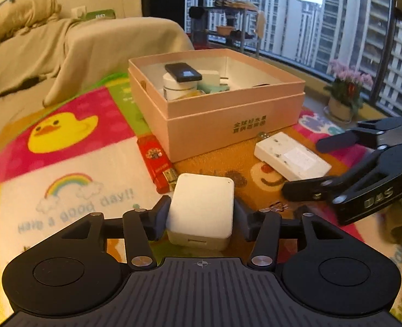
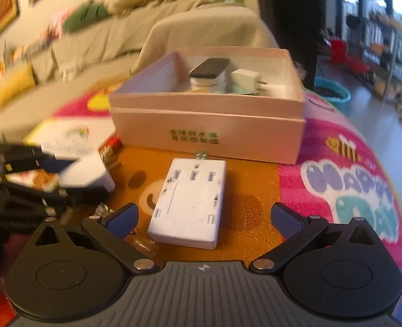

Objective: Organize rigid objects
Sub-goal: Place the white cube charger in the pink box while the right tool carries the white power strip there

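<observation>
A white charger block (image 1: 201, 212) rests on the play mat between the fingers of my left gripper (image 1: 201, 214). The left pad is at its side and a thin gap shows at the right pad, so the jaws stand open around it. My right gripper (image 2: 203, 218) is wide open, its fingers either side of the near end of a flat white power strip (image 2: 190, 204) without touching it. Just beyond stands the pink box (image 1: 228, 128), holding a black device (image 1: 183, 72) on a white jar and a white plug adapter (image 2: 246, 80). A red lighter (image 1: 153, 158) lies left of the box.
A small green die (image 2: 201, 154) sits against the box front. The colourful play mat (image 1: 64, 190) covers the floor. A beige-covered sofa (image 1: 105, 46) stands behind, potted flowers (image 1: 345, 92) by the window, and a teal basin (image 2: 331, 92) at the far right.
</observation>
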